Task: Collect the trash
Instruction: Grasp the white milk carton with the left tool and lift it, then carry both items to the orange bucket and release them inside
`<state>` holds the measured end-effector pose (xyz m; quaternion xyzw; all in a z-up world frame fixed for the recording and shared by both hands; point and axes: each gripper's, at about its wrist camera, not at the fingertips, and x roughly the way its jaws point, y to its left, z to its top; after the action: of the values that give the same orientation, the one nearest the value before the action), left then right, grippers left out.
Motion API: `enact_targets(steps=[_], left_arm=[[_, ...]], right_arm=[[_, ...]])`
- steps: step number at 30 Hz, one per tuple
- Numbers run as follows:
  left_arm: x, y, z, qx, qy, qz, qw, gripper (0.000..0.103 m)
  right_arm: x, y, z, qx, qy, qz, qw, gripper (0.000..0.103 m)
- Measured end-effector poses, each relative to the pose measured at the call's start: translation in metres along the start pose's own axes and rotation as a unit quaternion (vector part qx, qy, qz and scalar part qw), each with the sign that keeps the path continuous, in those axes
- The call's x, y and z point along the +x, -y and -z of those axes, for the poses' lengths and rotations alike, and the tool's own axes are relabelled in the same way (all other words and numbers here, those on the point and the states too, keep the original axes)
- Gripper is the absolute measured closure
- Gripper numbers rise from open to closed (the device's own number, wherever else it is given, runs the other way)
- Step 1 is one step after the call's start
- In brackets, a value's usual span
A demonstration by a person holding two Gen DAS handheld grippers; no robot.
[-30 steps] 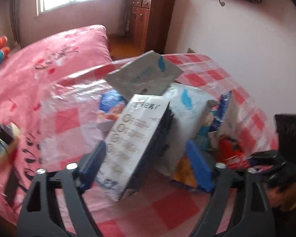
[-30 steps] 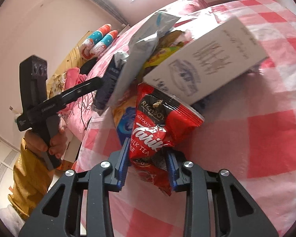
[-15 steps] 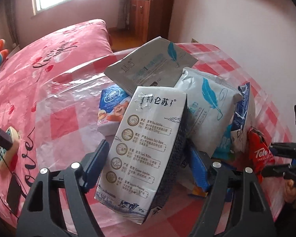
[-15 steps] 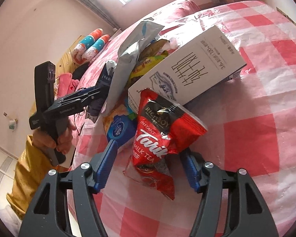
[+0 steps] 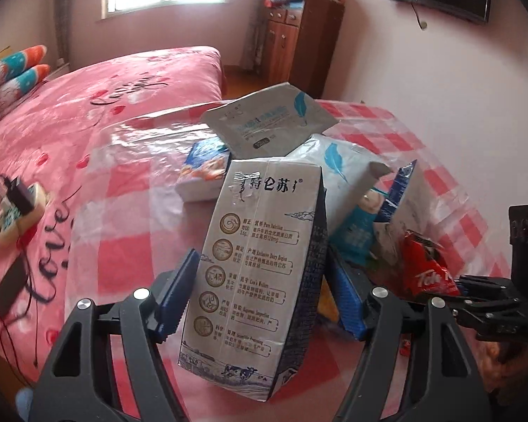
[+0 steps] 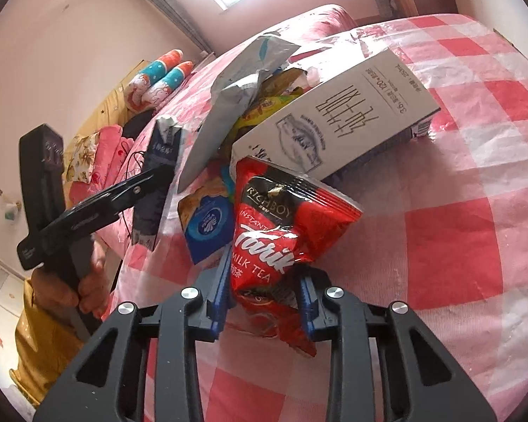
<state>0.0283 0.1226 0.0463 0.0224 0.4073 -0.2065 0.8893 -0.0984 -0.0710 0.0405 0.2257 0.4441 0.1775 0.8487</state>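
A pile of trash lies on a table with a red-and-white checked cloth (image 5: 130, 242). My left gripper (image 5: 253, 299) holds a grey milk carton (image 5: 260, 263) upright between its blue pads, lifted above the cloth. My right gripper (image 6: 264, 288) is shut on a red milk tea packet (image 6: 281, 225), which also shows in the left wrist view (image 5: 426, 267). Behind lie grey feather-print pouches (image 5: 267, 123), a blue-and-white packet (image 5: 204, 168), a long white carton (image 6: 338, 119) and a blue wrapper (image 6: 207, 228). The left gripper and carton also show in the right wrist view (image 6: 155, 179).
A bed with a pink cover (image 5: 88, 105) runs along the table's left side, with a phone and charger cables (image 5: 17, 204) on it. A wooden cabinet (image 5: 299, 42) stands at the back wall. The table edge (image 6: 130, 267) is near my left hand.
The left gripper has lifted the milk carton upright off the pile. The right gripper opened around the red packet half a second ago and has closed on it again.
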Motion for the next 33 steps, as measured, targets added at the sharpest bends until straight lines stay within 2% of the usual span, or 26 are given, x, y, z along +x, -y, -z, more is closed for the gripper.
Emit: enact_targets(steps=[5, 11, 17, 20, 25, 28, 33], left_arm=[[-0.031, -0.006, 0.019, -0.04, 0.029, -0.001, 0.9988, 0.031], [-0.071, -0.019, 0.046, -0.083, 0.061, -0.017, 0.9946, 0.031], [-0.122, -0.054, 0.091, -0.142, 0.092, -0.076, 0.9826, 0.031], [-0.151, -0.078, 0.125, -0.178, 0.103, -0.118, 0.9714, 0.031], [-0.195, -0.12, 0.188, -0.239, 0.121, -0.192, 0.9443, 0.031], [-0.21, -0.142, 0.228, -0.277, 0.121, -0.233, 0.9243, 0.031], [-0.215, -0.167, 0.271, -0.316, 0.114, -0.268, 0.9029, 0.031]], right_arm=[[-0.006, -0.004, 0.005, -0.005, 0.003, -0.006, 1.0, 0.071], [-0.014, -0.033, 0.008, -0.028, 0.002, -0.022, 0.999, 0.071], [-0.004, -0.087, 0.011, -0.073, -0.029, -0.071, 0.994, 0.071], [0.01, -0.124, 0.016, -0.105, -0.056, -0.104, 0.987, 0.071], [0.048, -0.196, 0.032, -0.16, -0.111, -0.161, 0.968, 0.071], [0.073, -0.235, 0.046, -0.196, -0.137, -0.176, 0.955, 0.071], [0.122, -0.295, 0.071, -0.238, -0.183, -0.2, 0.933, 0.071]])
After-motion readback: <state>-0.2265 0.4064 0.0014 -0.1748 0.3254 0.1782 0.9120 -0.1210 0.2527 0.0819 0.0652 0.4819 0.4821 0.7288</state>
